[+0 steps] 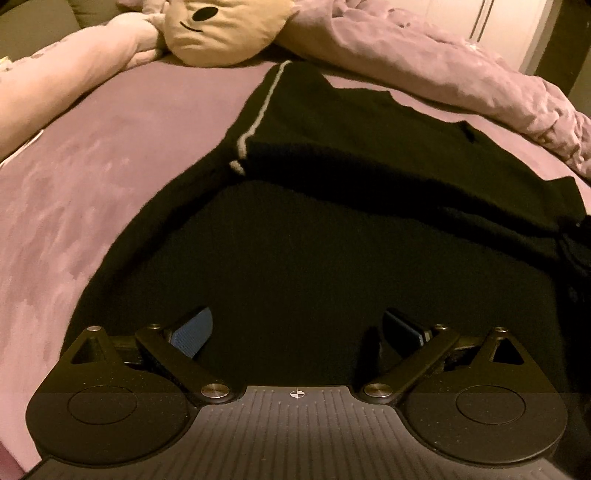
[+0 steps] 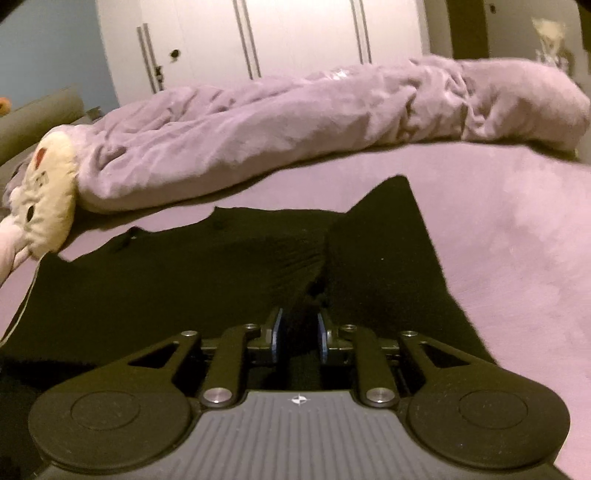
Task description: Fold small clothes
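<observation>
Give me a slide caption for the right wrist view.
Right gripper pinches a raised fold of the black garment on the purple bedsheet, rumpled duvet behind.

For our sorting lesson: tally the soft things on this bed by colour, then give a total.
Black: 1, the garment
Lilac: 1, the duvet
Cream: 1, the plush toy
Pale pink: 1, the pillow
Total: 4
</observation>
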